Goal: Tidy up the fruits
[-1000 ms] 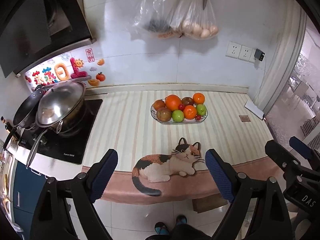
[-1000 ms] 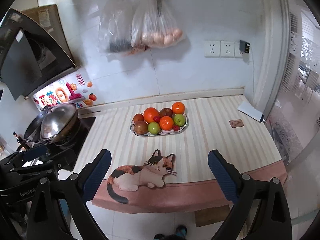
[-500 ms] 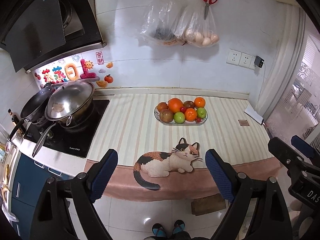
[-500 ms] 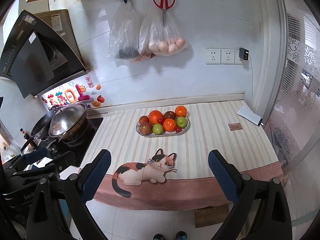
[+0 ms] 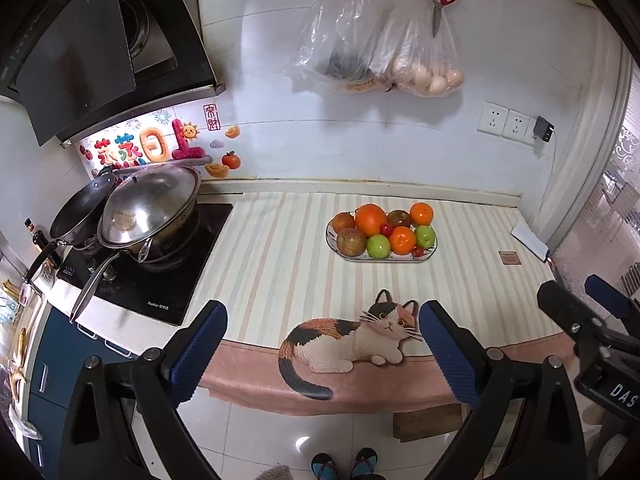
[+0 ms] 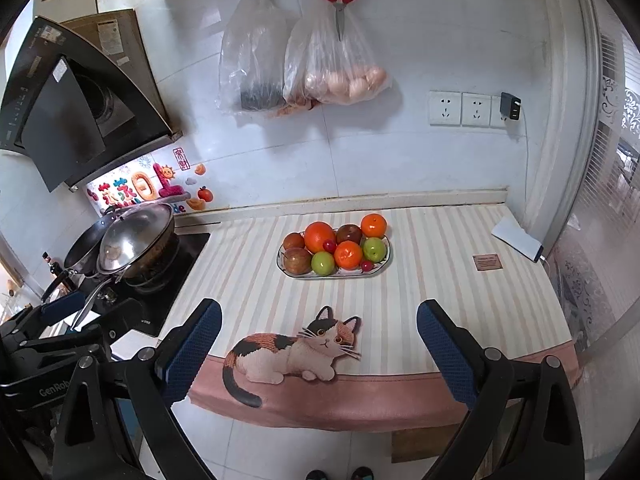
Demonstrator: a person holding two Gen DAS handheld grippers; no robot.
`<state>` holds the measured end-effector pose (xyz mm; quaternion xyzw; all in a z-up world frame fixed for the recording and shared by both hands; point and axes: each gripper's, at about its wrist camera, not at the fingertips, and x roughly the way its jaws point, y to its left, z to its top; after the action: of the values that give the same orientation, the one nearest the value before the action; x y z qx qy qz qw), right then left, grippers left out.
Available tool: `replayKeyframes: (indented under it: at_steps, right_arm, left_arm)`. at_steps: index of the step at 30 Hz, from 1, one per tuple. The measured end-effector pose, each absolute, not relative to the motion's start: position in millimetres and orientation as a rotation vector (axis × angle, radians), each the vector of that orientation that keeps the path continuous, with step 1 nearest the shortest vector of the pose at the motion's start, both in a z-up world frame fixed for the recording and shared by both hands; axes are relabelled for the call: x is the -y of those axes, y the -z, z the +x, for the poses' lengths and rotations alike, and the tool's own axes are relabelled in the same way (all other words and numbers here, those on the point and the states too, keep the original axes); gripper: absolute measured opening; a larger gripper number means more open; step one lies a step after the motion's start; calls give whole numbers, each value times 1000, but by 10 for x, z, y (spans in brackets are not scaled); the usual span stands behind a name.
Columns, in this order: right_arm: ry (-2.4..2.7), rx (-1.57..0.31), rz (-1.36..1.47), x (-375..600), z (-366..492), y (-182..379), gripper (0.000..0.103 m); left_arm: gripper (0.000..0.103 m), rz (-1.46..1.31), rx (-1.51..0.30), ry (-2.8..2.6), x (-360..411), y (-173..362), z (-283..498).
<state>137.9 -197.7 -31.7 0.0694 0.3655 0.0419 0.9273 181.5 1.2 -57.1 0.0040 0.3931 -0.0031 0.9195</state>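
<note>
Hovering with jaws wide and empty, left gripper [image 5: 320, 344] and right gripper [image 6: 318, 344] off the counter edge.
Both views have pulled back and up in the last second; fruits [image 6: 334, 250] all sit piled on the plate [image 6: 384, 265] mid-counter, well apart from either gripper, fitting before sorting or after.

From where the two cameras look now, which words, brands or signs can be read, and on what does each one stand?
"GenRob", cut off at the frame edge: on the left gripper body.
"DAS", cut off: on the right gripper body.
"蒸蒸日上": colourful wall sticker.
"招财", likely: red seal sticker.
Hob brand, range hood labels, brown tag: too small to read.
</note>
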Motion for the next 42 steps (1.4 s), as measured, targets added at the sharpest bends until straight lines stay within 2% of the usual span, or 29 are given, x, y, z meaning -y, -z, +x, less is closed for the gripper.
replayKeyframes:
  at_steps: [23, 42]
  right_arm:
    - [-71, -796, 131, 1941, 1676, 626, 100]
    - [-67, -796, 135, 1982, 1693, 630, 100]
  left_arm:
    - [98, 5, -845, -7, -39, 707, 2006]
    - [98, 2, -847, -11, -39, 718, 2032]
